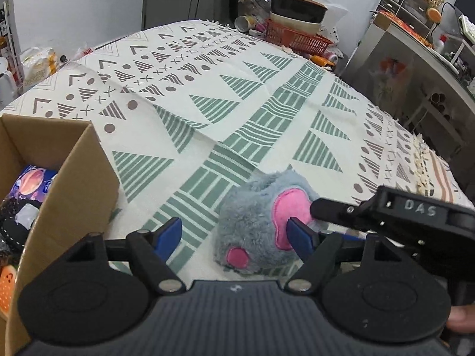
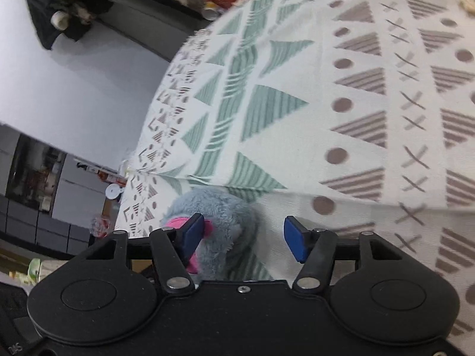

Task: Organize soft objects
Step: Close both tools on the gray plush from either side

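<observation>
- Spreading wide, the jaws of the left gripper (image 1: 234, 237) and right gripper (image 2: 243, 237) stand apart, holding nothing.
- Just beyond lies the grey plush toy (image 1: 261, 219) on the cloth-covered bench (image 1: 207, 89): likely light, squashy; pinch its furry bulk.
- Leftward, the cardboard box (image 1: 74, 184) waits.

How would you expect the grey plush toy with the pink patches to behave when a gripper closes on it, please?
The grey plush toy looks fluffy, so it will probably squash and sag rather than hold shape. It seems light for its bulk. Resting as a lump on the tablecloth, it is unlikely to roll.
</observation>
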Demonstrator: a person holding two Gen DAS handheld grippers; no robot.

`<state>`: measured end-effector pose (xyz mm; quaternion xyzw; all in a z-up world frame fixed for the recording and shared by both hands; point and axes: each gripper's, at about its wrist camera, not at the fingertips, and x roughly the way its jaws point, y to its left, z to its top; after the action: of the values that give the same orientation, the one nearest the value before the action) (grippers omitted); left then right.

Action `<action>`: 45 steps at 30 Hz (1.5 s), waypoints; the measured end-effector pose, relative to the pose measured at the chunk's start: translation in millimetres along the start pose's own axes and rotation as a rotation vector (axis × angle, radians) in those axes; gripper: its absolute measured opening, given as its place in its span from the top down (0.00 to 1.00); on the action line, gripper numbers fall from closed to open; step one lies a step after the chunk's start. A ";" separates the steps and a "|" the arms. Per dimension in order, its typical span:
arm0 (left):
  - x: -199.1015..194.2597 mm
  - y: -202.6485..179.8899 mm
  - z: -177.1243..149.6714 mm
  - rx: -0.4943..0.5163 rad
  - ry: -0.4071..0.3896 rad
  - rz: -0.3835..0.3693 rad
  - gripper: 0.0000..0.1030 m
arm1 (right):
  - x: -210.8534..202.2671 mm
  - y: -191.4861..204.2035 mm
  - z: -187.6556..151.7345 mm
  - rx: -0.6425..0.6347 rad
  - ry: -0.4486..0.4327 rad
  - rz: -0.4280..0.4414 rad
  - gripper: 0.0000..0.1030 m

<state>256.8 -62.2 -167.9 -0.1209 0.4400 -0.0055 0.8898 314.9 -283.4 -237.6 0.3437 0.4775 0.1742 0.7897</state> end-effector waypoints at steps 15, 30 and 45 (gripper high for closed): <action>-7.2 5.1 -6.8 -0.063 -0.035 -0.036 0.48 | -24.7 -7.5 -19.8 0.025 0.022 -0.119 0.51; 1.2 1.0 -11.9 -0.093 0.032 -0.127 0.60 | -18.2 9.3 -7.4 -0.019 -0.037 0.009 0.51; -0.3 0.6 -9.0 -0.112 0.038 -0.153 0.73 | -6.1 17.3 -16.1 -0.095 0.003 -0.003 0.74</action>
<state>249.4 -63.5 -173.0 -0.2036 0.4462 -0.0509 0.8700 298.8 -268.9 -226.4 0.3048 0.4703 0.1958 0.8047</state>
